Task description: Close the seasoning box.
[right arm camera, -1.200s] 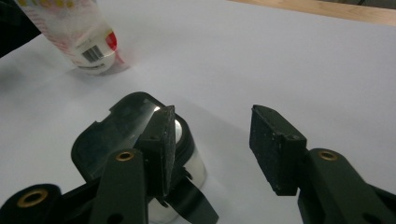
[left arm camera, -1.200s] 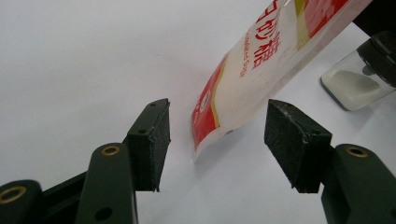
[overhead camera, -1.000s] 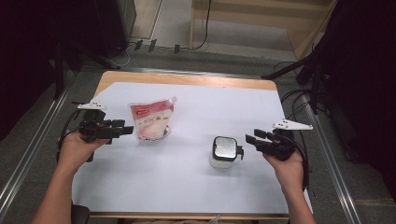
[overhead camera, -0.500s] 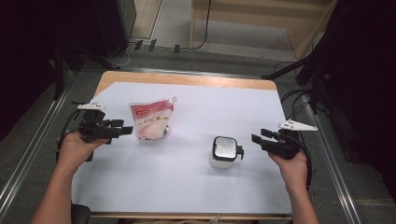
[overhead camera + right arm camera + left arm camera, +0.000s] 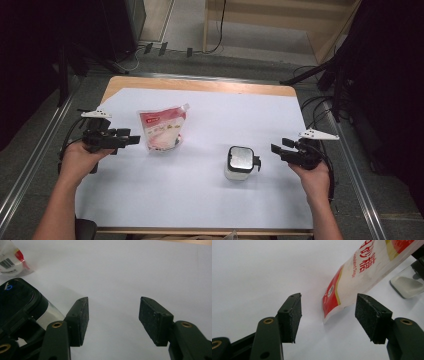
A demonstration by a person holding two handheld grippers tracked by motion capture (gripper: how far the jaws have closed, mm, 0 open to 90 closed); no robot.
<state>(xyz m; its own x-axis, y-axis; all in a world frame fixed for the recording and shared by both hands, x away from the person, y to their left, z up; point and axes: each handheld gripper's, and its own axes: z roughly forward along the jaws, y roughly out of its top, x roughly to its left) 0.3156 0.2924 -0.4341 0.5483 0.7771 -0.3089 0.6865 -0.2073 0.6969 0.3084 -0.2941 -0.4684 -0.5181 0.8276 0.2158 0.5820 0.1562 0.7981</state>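
Looking down from the high view, the left gripper sits just beside the bag, pointed at its near edge, which suggests the bag is the next thing it is meant to take. The right gripper hangs a little apart from the jar, aimed at its clasp side; its jaws have just been opening with nothing between them, probably to make room for the jar's width. Both things lie on the white sheet that covers the table, well apart from each other, so each hand has its own target.

In the left gripper view, the jaws stand wide and empty. The bag lies ahead, its bottom corner in line with the gap and nearer the right-hand pad, not touching it. The corner lifts slightly off the sheet, likely the easiest place to pinch. The jar shows farther off behind the bag.

In the right gripper view, the jaws are wide with bare sheet between them. The jar, with its dark lid, stands to the left of the left-hand pad, outside the gap, so the gripper would need to swing toward it before closing.
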